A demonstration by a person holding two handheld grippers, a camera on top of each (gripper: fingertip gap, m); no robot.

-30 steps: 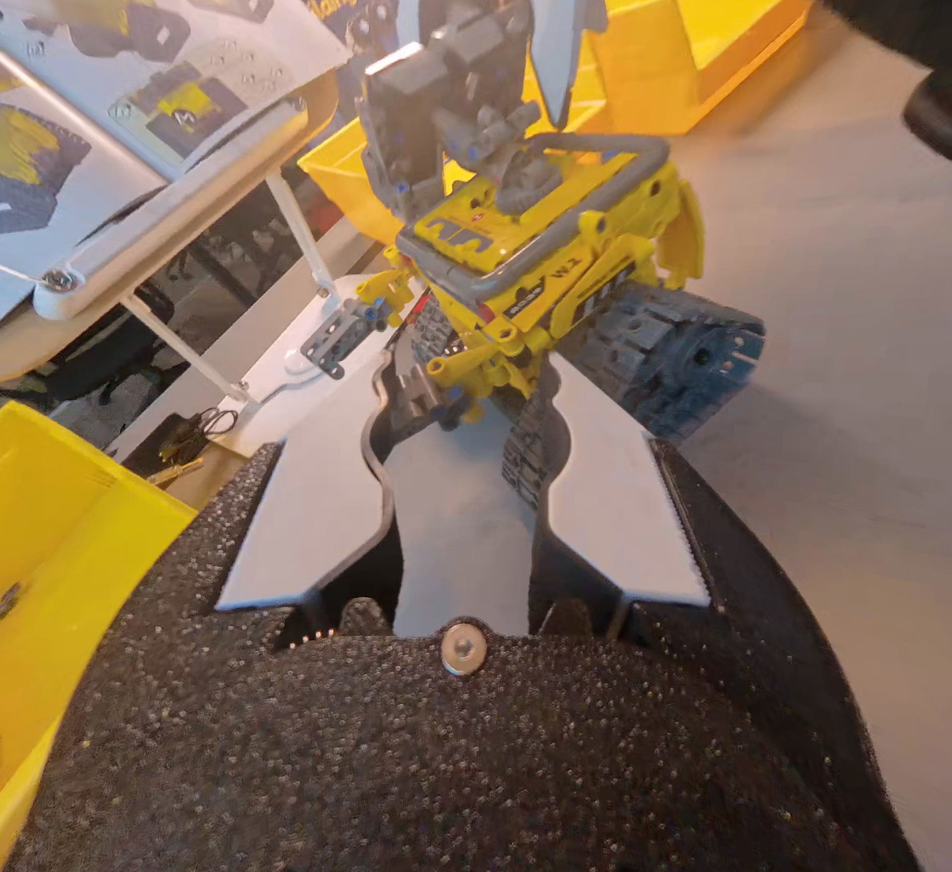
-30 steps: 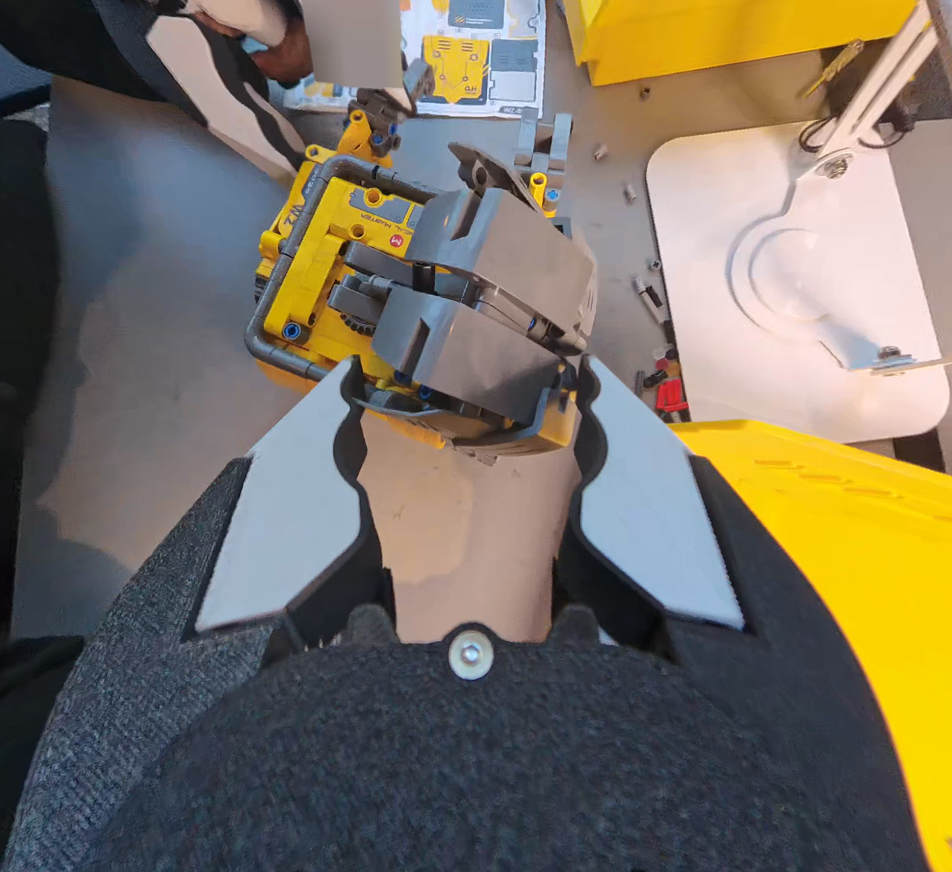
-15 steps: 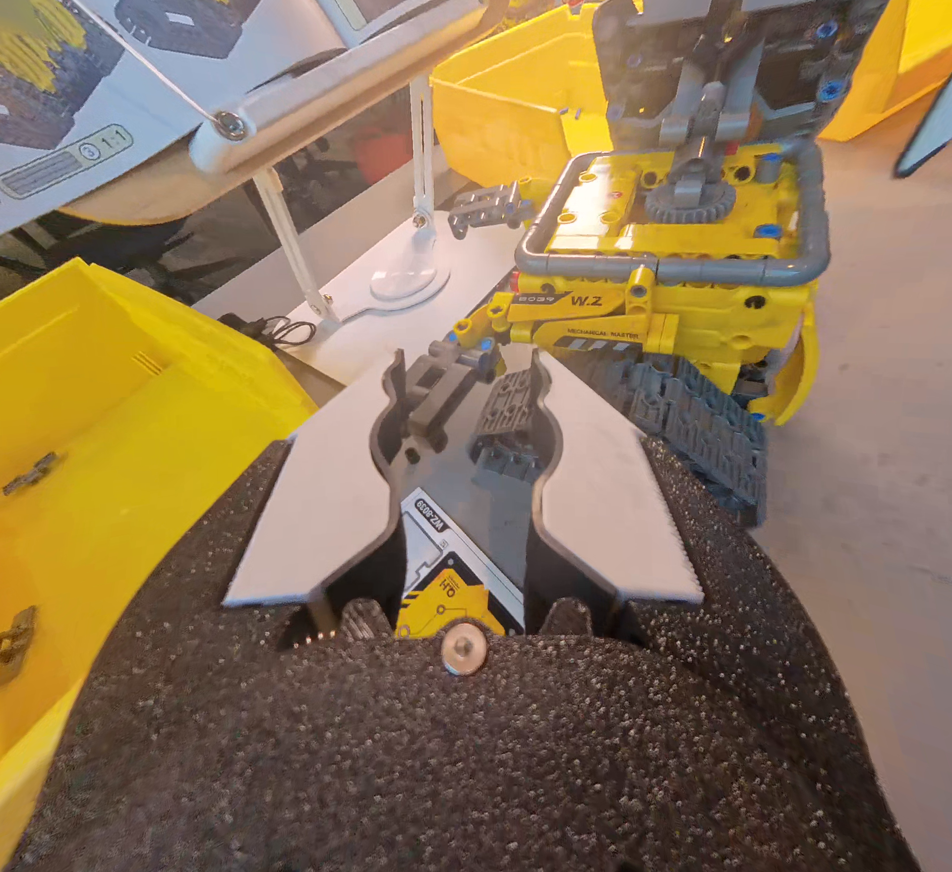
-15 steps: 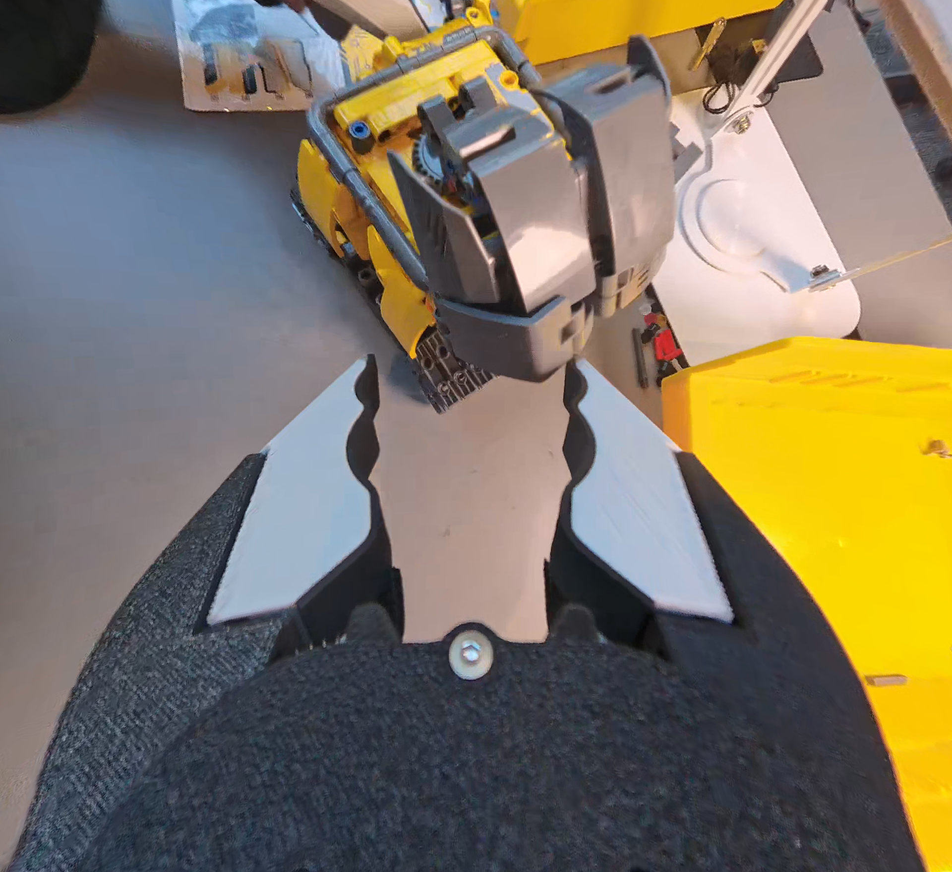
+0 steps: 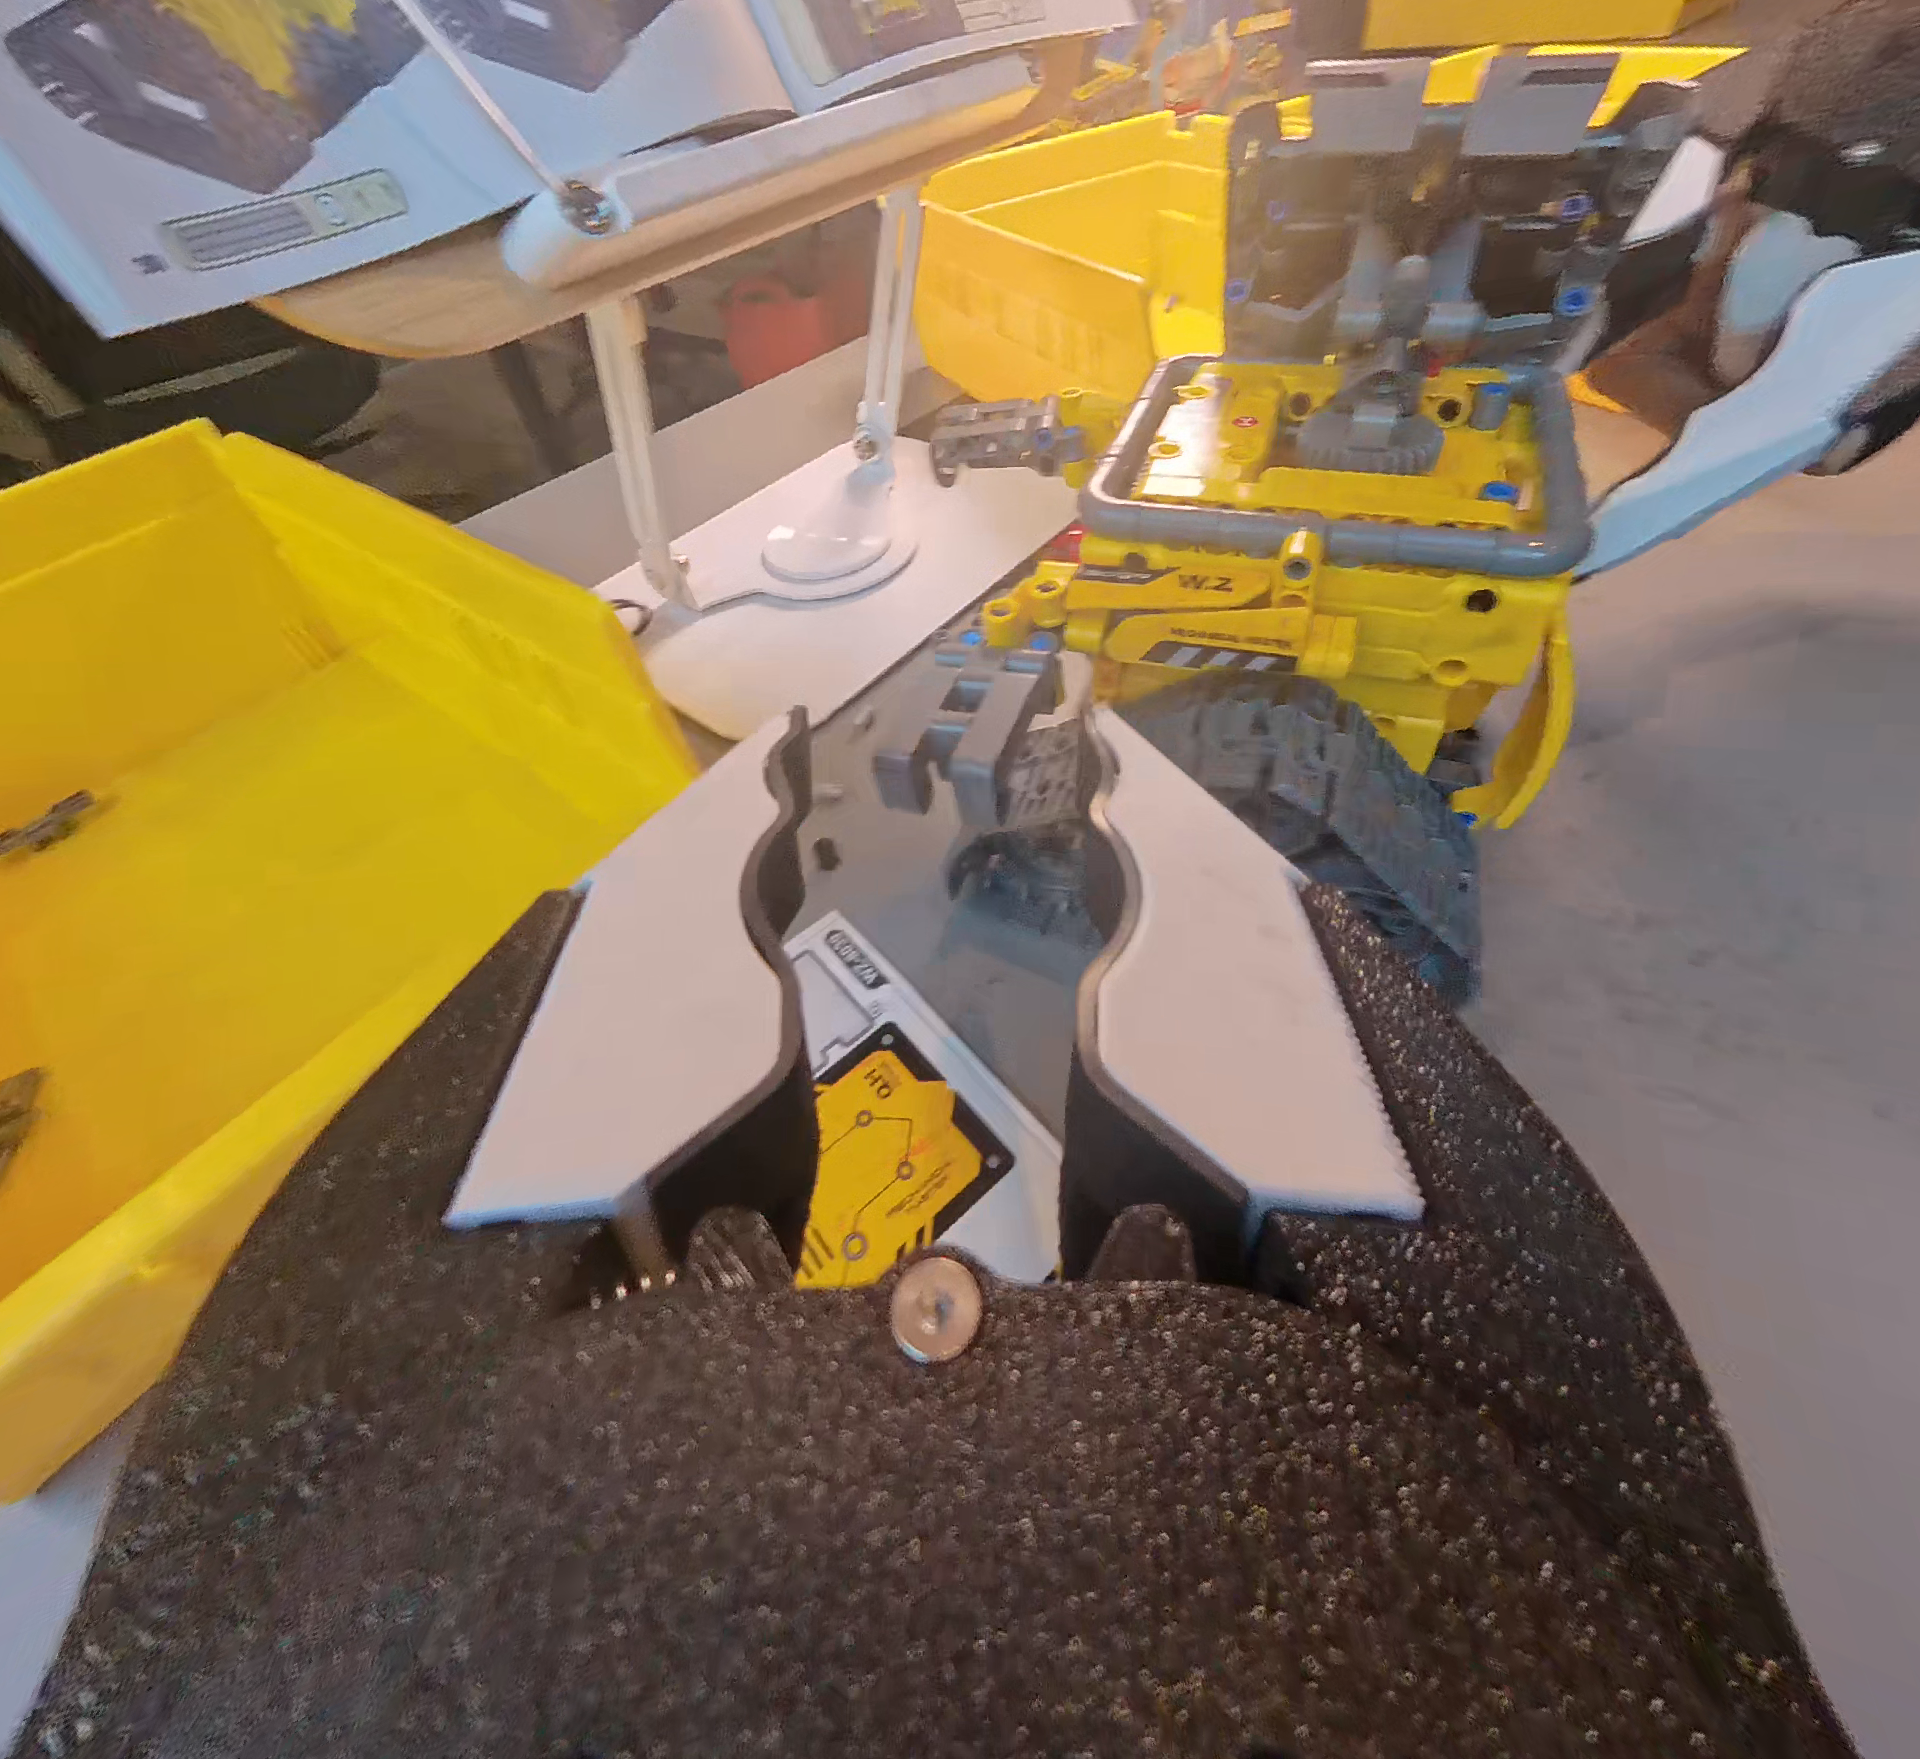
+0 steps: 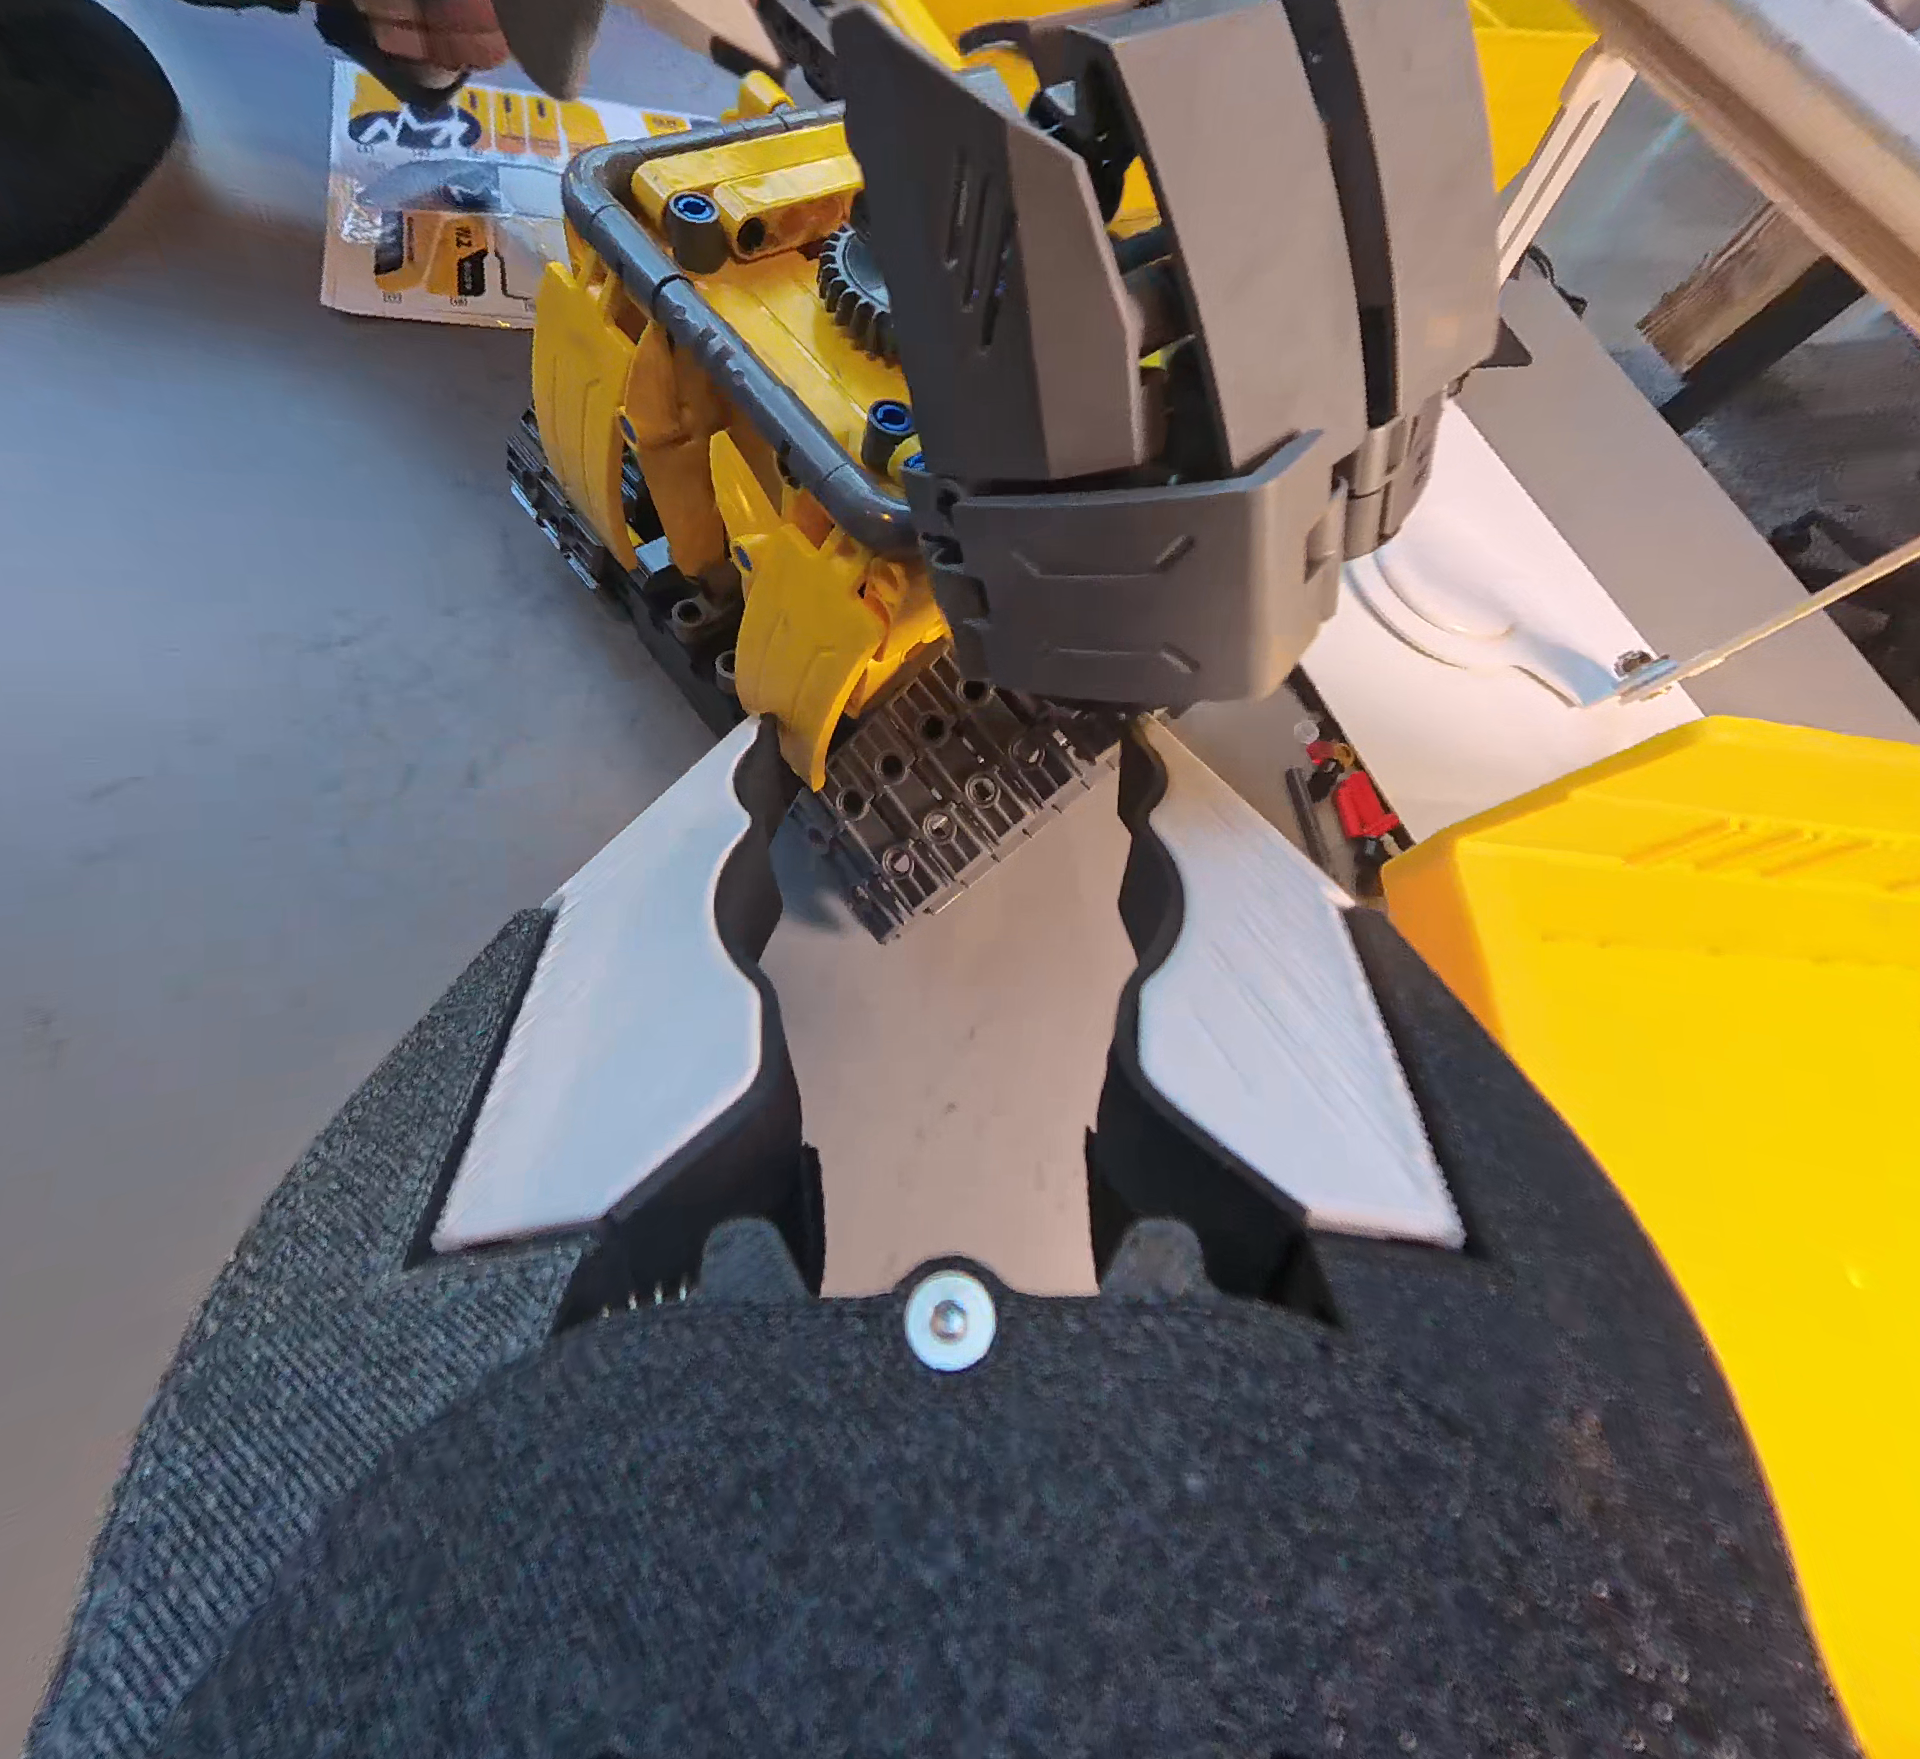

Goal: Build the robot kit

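My left gripper (image 5: 940,774) stands parted and empty, a grey brick arm (image 5: 971,743) of the yellow tracked model (image 5: 1320,608) between its tips; contact I cannot tell. Beneath it lies one sticker sheet (image 5: 904,1159). My right gripper (image 6: 945,753) is likewise spread, holding nothing, its tips just beside the model's grey track (image 6: 935,816); the grey cab (image 6: 1143,359) rises just beyond. Only the left view shows the instruction booklet (image 5: 436,16) on its white stand (image 5: 769,629), and two loose pieces in the yellow bin (image 5: 260,826) to its left. Only the right view shows small red parts (image 6: 1351,800) on the table (image 6: 260,670) beside its right finger. I count two yellow bins there.
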